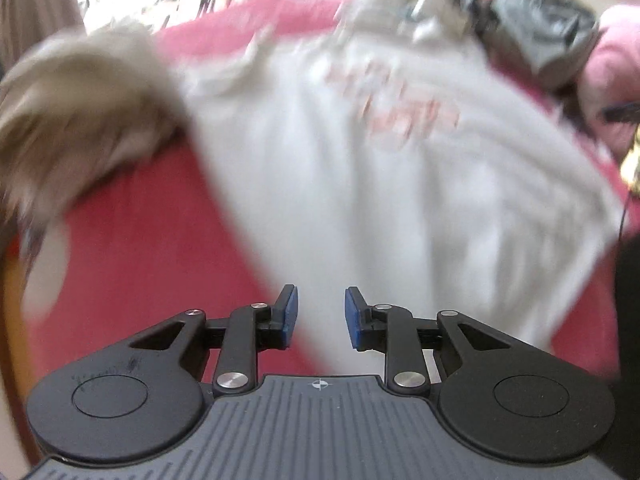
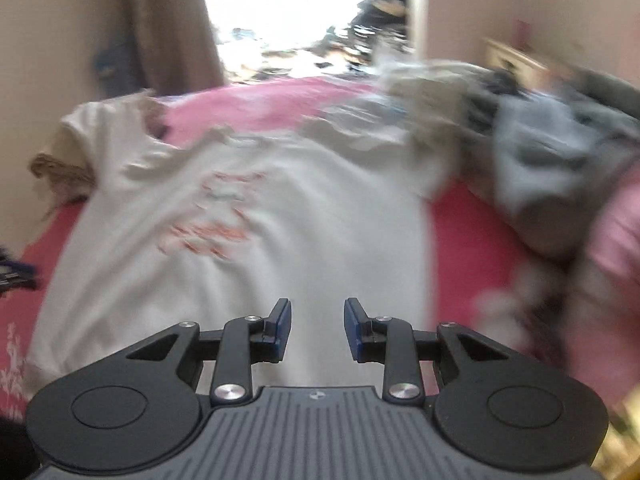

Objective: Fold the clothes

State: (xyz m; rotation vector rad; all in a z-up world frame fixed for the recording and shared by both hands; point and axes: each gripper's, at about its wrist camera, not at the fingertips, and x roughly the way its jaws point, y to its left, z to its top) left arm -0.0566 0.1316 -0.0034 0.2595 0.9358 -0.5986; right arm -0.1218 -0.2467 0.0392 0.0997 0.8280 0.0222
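While both grippers' fingers [image 1: 355, 318] [image 2: 355, 330] stand apart and empty, white T-shirt [image 2: 280, 248] flat on pink bedspread [image 2: 468, 240], grey clothes heap [image 2: 552, 168] beside.

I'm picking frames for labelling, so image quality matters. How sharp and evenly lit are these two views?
Left wrist view: the shirt and its red print are smeared by motion blur, while the left gripper is crisp. Right wrist view: the shirt and the clothes pile are blurred, the window is blown out white, and the right gripper is sharp. Both views bend at the edges.
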